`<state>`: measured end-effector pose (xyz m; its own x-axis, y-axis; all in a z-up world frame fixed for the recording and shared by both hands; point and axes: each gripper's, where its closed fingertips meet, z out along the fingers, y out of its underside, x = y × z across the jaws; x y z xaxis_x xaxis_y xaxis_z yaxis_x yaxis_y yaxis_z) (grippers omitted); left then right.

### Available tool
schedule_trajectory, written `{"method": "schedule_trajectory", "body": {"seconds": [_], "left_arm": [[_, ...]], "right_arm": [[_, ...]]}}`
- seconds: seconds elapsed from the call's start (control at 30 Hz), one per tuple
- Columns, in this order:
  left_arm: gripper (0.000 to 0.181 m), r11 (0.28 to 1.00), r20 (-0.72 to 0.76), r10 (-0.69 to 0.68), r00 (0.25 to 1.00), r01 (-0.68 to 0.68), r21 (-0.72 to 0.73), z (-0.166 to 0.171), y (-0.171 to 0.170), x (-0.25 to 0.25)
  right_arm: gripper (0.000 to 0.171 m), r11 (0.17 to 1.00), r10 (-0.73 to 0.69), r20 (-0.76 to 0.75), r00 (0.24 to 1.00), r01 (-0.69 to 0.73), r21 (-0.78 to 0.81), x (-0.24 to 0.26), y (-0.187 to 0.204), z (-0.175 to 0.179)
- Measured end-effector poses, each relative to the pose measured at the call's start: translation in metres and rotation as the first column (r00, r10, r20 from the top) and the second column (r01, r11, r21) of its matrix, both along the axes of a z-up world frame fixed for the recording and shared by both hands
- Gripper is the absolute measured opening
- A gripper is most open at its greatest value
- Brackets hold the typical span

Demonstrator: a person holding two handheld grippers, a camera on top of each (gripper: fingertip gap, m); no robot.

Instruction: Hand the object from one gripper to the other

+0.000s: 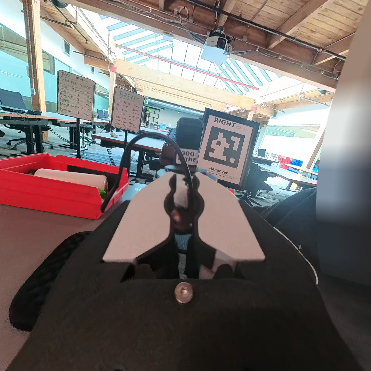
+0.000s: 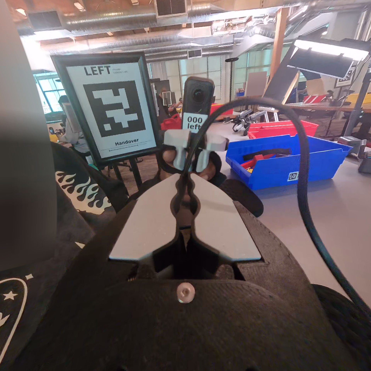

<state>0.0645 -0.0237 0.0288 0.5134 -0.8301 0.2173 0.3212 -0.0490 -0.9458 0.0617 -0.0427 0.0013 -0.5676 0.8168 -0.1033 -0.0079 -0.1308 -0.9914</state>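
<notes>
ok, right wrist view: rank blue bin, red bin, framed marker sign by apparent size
1. Blue bin and framed marker sign: alike in apparent size, and I won't split them.
2. Red bin: smallest, but it sits behind the blue bin, so distance shrinks it.

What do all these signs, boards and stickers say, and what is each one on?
I don't copy out writing, but here is where it sits.
Framed sign on a stand, left wrist view: printed words, square code.
Second framed sign, right wrist view: likewise.
Two whiteboards: handwritten lists.
White stickers on the black camera sticks: short print.
Blue bin: code sticker, too small to read.
Black cable: none visible.
</notes>
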Motion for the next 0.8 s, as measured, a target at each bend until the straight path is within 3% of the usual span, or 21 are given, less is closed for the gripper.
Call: {"method": "schedule_trajectory", "body": {"seconds": [0.2, 0.33, 0.47, 0.63, 0.8], "left_arm": [[0.025, 0.991, -0.152, -0.101, 0.983, 0.086, -0.104, -0.029, -0.001, 0.016], [0.004, 0.993, -0.187, -0.097, 0.977, 0.082, -0.087, -0.033, 0.001, 0.026], [0.004, 0.996, -0.125, -0.060, 0.990, 0.051, -0.068, -0.022, 0.002, 0.017], [0.004, 0.999, -0.008, -0.024, 1.000, 0.023, -0.045, -0.008, 0.004, 0.004], [0.009, 0.998, 0.040, -0.036, 0.999, 0.038, -0.055, -0.005, 0.004, 0.004]], "right_arm": [[0.005, 0.996, -0.063, -0.068, 0.996, 0.058, -0.067, 0.006, 0.014, 0.017], [0.004, 0.996, -0.058, -0.076, 0.995, 0.052, -0.078, 0.007, 0.013, 0.020], [0.015, 0.992, -0.072, -0.084, 0.994, 0.063, -0.106, 0.008, 0.017, 0.023], [0.024, 0.998, -0.007, 0.010, 1.000, 0.008, -0.067, 0.002, 0.007, 0.005], [0.005, 0.999, -0.021, 0.003, 1.000, 0.021, -0.039, -0.005, 0.003, -0.001]]}}
